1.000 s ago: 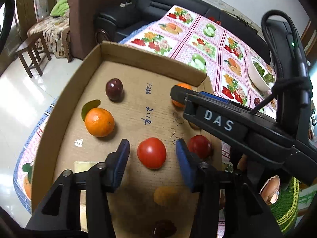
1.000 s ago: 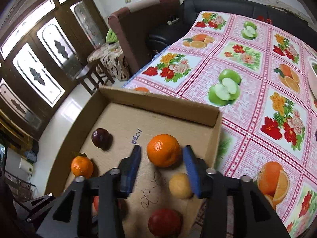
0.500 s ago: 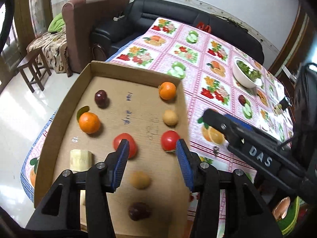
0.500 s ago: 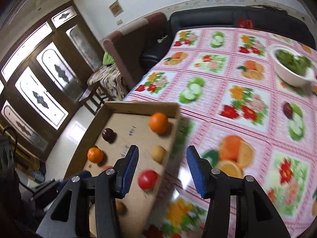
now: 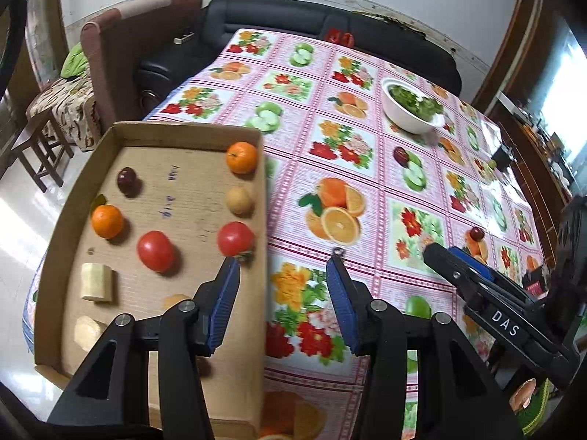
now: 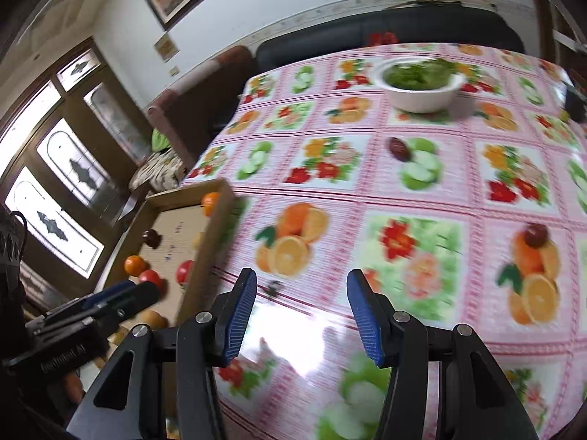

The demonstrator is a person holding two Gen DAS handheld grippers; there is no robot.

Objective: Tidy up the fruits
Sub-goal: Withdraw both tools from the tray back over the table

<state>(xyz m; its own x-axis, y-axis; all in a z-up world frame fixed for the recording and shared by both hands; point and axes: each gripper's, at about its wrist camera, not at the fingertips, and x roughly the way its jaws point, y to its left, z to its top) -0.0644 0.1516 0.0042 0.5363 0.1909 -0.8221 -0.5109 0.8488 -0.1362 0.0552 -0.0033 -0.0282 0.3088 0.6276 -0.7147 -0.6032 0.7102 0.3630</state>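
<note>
While both blue-padded grippers, left (image 5: 282, 275) and right (image 6: 301, 293), hang empty with jaws apart, the right's opening, the shallow cardboard tray (image 5: 183, 130) holds sorted fruit; next likely fetching the small dark-red plum (image 6: 535, 235) off the tablecloth.

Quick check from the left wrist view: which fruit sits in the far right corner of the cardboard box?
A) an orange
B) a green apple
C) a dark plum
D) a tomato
A: the orange lies in the far right corner of the cardboard box, against its right wall; below it along that wall come a small tan fruit and a tomato.
</note>
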